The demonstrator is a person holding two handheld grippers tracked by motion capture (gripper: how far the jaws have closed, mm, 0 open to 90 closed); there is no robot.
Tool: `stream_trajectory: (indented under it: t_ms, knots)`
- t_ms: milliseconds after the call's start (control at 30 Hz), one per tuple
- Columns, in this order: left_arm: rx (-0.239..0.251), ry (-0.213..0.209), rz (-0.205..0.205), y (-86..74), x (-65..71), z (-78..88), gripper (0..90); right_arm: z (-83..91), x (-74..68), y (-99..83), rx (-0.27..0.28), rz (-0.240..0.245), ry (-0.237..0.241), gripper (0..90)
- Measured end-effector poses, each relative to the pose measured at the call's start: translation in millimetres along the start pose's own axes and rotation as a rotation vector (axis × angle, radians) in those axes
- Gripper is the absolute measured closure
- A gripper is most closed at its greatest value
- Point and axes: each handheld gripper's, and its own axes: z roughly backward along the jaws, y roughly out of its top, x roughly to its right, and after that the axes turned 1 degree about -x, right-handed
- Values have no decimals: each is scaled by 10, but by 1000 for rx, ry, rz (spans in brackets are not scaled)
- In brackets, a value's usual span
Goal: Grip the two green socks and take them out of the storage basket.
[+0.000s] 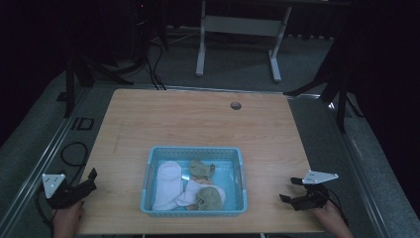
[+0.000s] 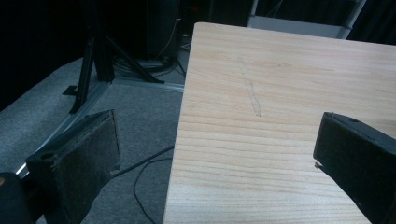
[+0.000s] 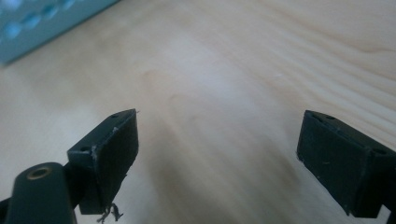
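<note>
The left gripper (image 1: 89, 179) rests at the near left corner of the wooden table (image 1: 198, 119), jaws spread wide with nothing between them; in the left gripper view (image 2: 215, 154) they straddle the table's left edge, one jaw over the grey carpet and a black cable (image 2: 144, 161), the other over bare wood. The right gripper (image 1: 292, 191) sits low at the near right edge, its jaws also wide apart and empty; in the right gripper view (image 3: 217, 149) only plain tabletop lies between them, with a corner of the basket (image 3: 42, 23) at the upper left.

Between the two grippers, well apart from both, stands the light blue plastic basket (image 1: 194, 150) near the table's front edge. Inside lie a white sock (image 1: 167, 183) along its left side, a second white sock (image 1: 190, 194) and two olive-green socks (image 1: 202, 169), one toward the back and one (image 1: 210, 198) at the front. Nothing lies on the wood between either gripper and the basket. A round cable hole (image 1: 236, 105) marks the far side. Beyond the table stand black tripod stands (image 1: 79, 69) and a white desk frame (image 1: 237, 34).
</note>
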Motion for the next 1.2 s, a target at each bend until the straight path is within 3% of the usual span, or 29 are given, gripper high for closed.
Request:
stream_trajectory:
  t_ms: [100,167,200,400,600,1033,1200]
  knots:
    - [-1,1,-1,0,2,-1,7,13,-51,91,-84,86,40,126]
    - [-2,1,0,0,2,-1,7,18,-63,127,-106,105,50,126]
    - [-1,1,-1,0,2,0,7,36,-104,240,-186,155,67,127]
    - [-1,0,-2,0,2,0,7,14,-226,479,-417,255,72,127]
    - [-1,-2,-2,0,1,0,7,-56,-308,648,-645,298,101,129]
    - [-1,-3,0,0,-1,0,7,-211,-443,880,-889,356,151,135]
    - [-1,-4,0,0,-2,0,7,-181,-503,981,-882,386,171,148]
